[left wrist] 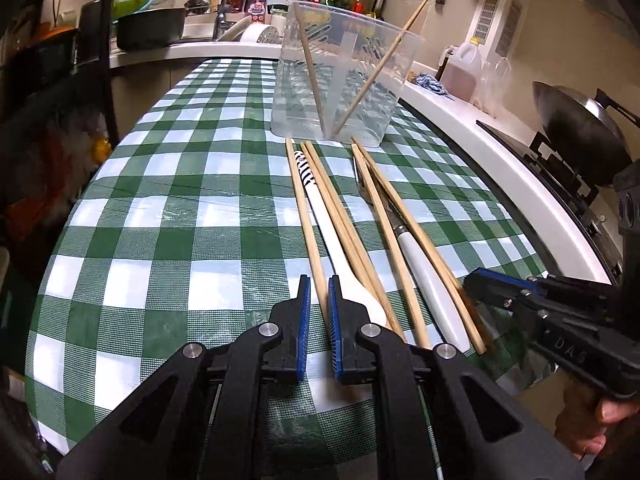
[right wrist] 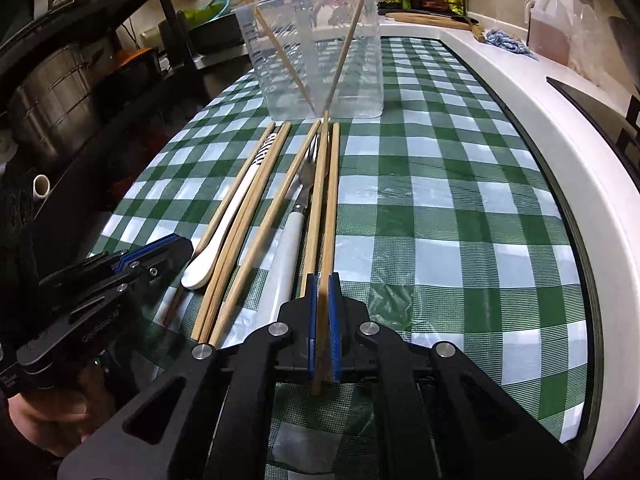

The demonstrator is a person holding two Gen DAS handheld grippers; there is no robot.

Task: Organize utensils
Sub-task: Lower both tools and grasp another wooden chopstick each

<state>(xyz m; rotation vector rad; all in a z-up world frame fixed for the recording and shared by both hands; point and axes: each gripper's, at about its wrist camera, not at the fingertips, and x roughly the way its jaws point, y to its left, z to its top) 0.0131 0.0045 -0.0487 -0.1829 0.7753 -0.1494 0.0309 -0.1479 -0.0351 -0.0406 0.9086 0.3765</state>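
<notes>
left wrist view: the left gripper point(left wrist: 319, 304) is clamped on the leftmost chopstick point(left wrist: 301, 204), which lies before the clear tub point(left wrist: 340, 76). right wrist view: the right gripper point(right wrist: 323, 312) pinches another chopstick point(right wrist: 320, 200). each should lift straight, clearing its neighbours.

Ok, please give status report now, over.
Left gripper shut on one chopstick. Right gripper shut on another chopstick. Container path clear.

Right gripper point(right wrist: 323, 312) clamped on chopstick point(right wrist: 325, 216) lying on checked cloth point(right wrist: 440, 200). Beside it: fork point(right wrist: 305, 184), white spoon point(right wrist: 224, 236). Clear tub point(right wrist: 360, 80) beyond, two sticks inside.
</notes>
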